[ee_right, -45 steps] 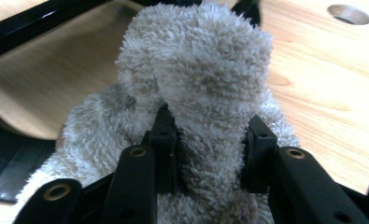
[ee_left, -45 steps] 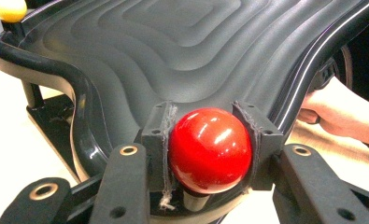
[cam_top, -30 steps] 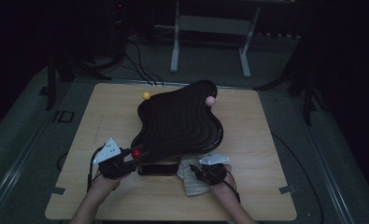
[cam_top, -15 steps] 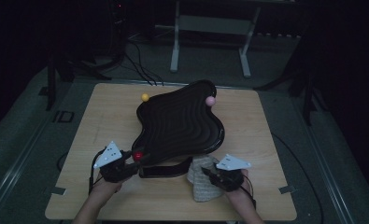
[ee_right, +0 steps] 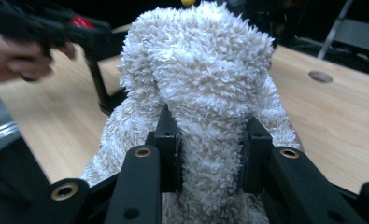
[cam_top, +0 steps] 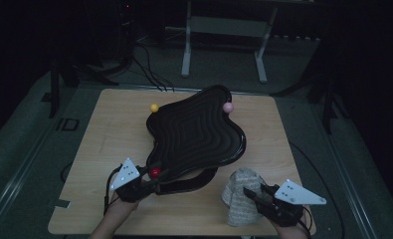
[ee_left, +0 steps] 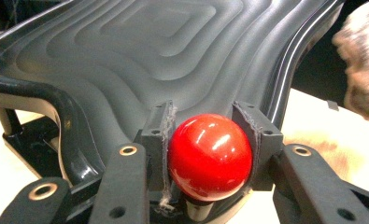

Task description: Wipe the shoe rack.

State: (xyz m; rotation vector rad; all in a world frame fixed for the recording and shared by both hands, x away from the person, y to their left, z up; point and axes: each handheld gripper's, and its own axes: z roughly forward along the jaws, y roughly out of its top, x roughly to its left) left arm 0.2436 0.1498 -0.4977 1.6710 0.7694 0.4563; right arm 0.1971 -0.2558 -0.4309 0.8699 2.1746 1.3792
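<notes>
Fluffy white cloth [cam_top: 241,196] is bunched tight between the jaws of the right gripper [cam_top: 256,198], lifted near the table's front edge, seemingly for wiping the black tray [cam_top: 199,132], while the left gripper [cam_top: 151,183] clamps its red knob [cam_top: 155,172], steadying it

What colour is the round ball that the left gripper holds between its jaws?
The glossy round ball is red, and the left gripper view shows this best.
</notes>
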